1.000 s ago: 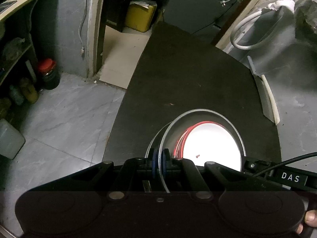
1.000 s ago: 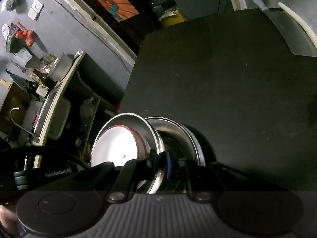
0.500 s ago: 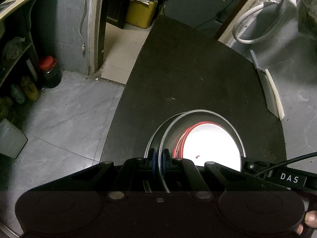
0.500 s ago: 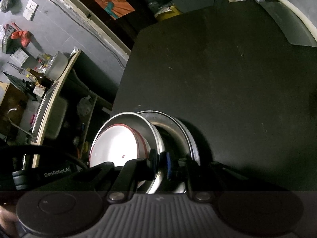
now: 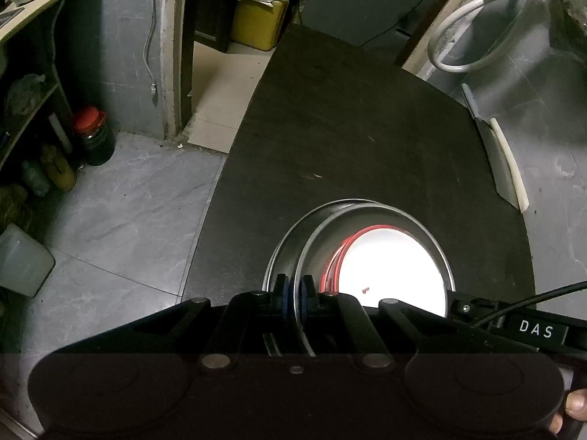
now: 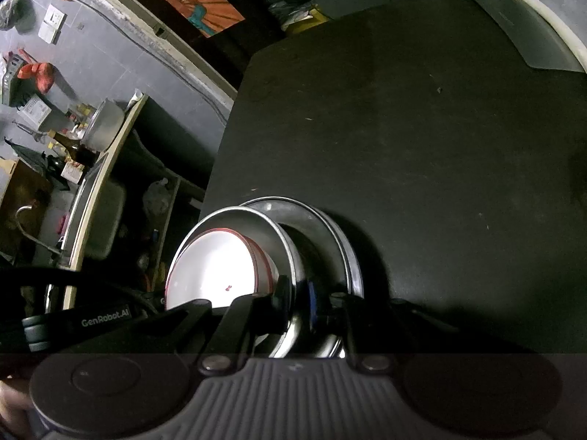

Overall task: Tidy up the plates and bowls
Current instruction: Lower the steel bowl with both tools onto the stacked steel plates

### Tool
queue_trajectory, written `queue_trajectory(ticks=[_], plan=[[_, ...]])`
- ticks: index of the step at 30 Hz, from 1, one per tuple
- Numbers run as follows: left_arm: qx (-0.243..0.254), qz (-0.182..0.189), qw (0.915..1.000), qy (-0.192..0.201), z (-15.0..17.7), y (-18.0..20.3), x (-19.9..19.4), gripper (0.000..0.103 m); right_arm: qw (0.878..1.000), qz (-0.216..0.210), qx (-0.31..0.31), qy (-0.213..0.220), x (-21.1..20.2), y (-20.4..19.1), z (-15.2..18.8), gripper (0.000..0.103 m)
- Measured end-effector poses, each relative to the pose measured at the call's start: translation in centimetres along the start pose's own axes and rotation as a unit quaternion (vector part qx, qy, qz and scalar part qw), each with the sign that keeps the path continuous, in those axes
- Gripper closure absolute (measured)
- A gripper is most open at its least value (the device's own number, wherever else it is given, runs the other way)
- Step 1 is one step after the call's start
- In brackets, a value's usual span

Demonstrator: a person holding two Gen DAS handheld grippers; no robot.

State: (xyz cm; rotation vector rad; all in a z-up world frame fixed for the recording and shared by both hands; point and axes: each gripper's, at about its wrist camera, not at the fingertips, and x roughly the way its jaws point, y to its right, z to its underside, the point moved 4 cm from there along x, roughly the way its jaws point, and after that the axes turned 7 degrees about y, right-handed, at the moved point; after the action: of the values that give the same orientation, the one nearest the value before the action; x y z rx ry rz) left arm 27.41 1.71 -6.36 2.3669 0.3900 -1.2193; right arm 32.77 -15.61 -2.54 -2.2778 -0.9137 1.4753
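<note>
Two grippers, one load. Left gripper [image 5: 293, 289] and right gripper [image 6: 297, 293] both clamped on the steel bowl [image 5: 370, 212], each pair of fingers pinching the thin rim wall between blue pads, one finger inside and one outside. Grips on opposite sides of the rim, so bowl slung between the two hands, mouth roughly upward, slightly tilted in the right wrist view. Inside it: nested red-rimmed white bowls [image 5: 389, 267], at least two red edges visible, exact count unclear; small dark speck on the white floor. Below the held bowl, a steel plate [image 6: 341, 242] showing past its far side, with a dark gap under the bowl's base; touching or just clear of the plate, cannot tell. Plate lying flat on the black desk [image 5: 348, 128], near its front left corner. Elsewhere on the desk only a cleaver [image 5: 495, 157] and a pale strip at the far right edge, well apart.

Key relation: stack directly ahead of both sets of fingers, centred between them, plate straight beneath. Neither hand nearer; load shared. Judged next move a level shift of the whole stack, both hands in step. Risk: uneven pull tipping the inner bowls or slipping the thin rim.
</note>
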Motion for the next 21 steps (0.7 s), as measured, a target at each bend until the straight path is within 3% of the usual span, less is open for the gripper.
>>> queue_trajectory(ticks=[21], plan=[[0.000, 0.003, 1.0000, 0.007, 0.33, -0.14, -0.05, 0.098, 0.999, 0.019, -0.038, 0.020, -0.10, -0.77, 0.53, 0.089]])
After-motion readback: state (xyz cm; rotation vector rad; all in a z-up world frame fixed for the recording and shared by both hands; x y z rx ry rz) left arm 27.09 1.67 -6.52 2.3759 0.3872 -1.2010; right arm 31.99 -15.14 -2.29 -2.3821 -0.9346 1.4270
